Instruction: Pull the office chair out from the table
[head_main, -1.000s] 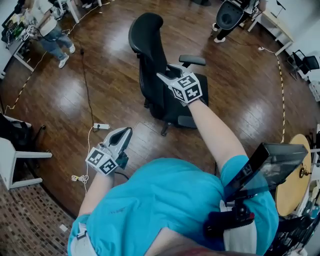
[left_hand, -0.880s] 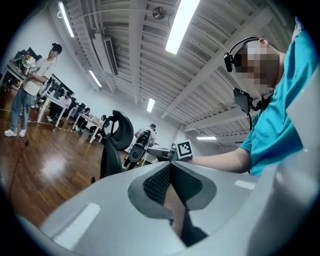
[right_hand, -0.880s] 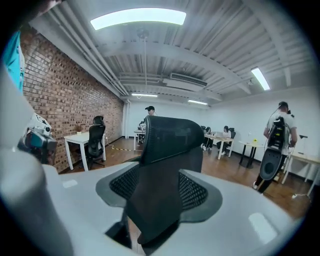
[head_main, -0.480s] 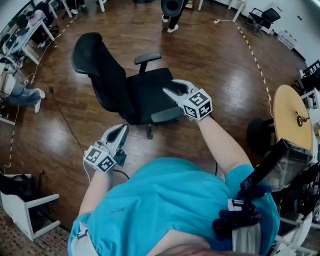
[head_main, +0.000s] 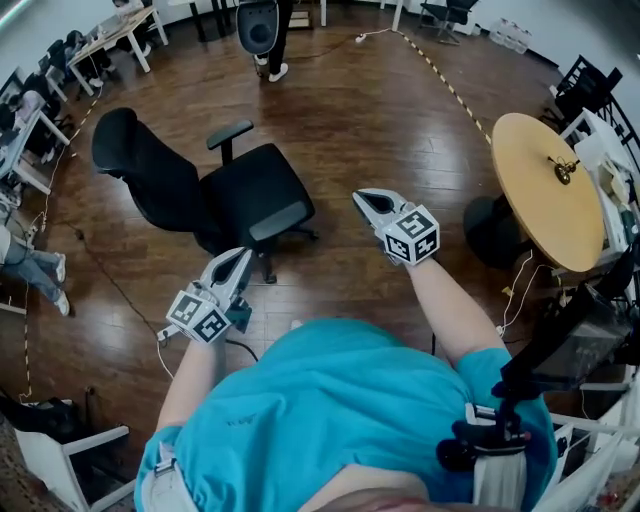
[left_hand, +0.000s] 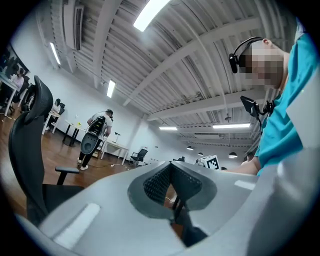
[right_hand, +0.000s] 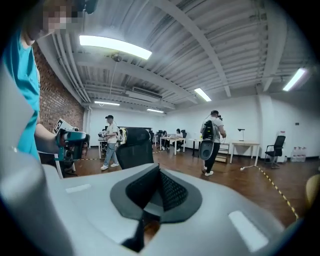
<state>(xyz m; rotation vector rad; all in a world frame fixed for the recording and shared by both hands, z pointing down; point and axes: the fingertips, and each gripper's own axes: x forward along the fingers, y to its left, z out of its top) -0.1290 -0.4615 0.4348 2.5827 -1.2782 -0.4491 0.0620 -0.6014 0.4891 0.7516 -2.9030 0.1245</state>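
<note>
I see a person (head_main: 262, 28) standing far off on the wood floor (head_main: 370, 120), a striped tape line (head_main: 447, 87) nearby, desks (head_main: 118, 30) at left, strip lights (right_hand: 115, 46) overhead.

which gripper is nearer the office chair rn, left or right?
Left. The left gripper hangs just short of the office chair, by the seat's near edge, not touching. The right gripper is further off to its right, toward the round wooden table.
</note>
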